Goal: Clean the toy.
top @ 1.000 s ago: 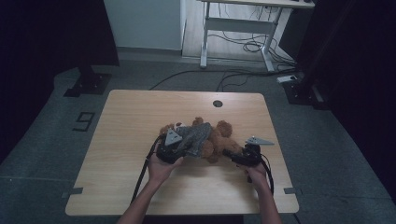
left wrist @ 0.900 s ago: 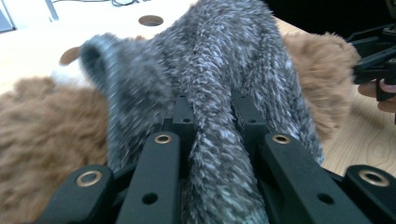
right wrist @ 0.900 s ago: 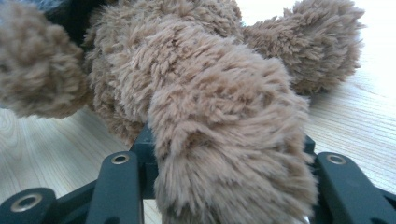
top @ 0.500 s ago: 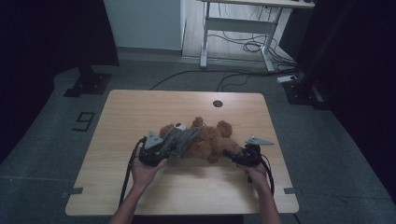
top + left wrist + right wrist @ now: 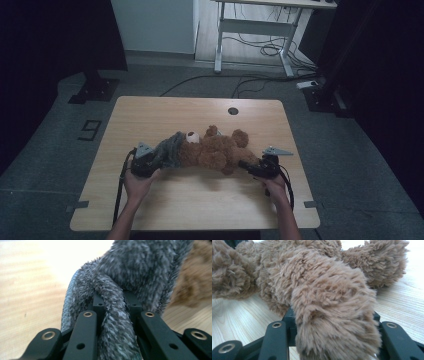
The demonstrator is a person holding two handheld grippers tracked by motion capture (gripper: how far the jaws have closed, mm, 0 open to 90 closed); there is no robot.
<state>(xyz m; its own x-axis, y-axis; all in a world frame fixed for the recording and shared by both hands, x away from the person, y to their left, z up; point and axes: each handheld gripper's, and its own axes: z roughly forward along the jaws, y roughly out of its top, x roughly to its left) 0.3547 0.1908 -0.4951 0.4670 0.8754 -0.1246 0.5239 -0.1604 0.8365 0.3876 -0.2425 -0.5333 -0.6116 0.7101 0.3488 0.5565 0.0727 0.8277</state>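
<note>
At mid-table your left gripper (image 5: 150,161) pinches the grey cloth (image 5: 169,149) tight, the right (image 5: 255,168) clamps the bear (image 5: 215,150)'s leg; next, draw the cloth off leftward.

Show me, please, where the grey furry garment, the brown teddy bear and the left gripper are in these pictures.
grey furry garment (image 5: 112,322): left gripper view, on the strand pinched between the jaws.
brown teddy bear (image 5: 215,150): high view, on its belly.
left gripper (image 5: 150,164): high view, at its jaw tips.
</note>
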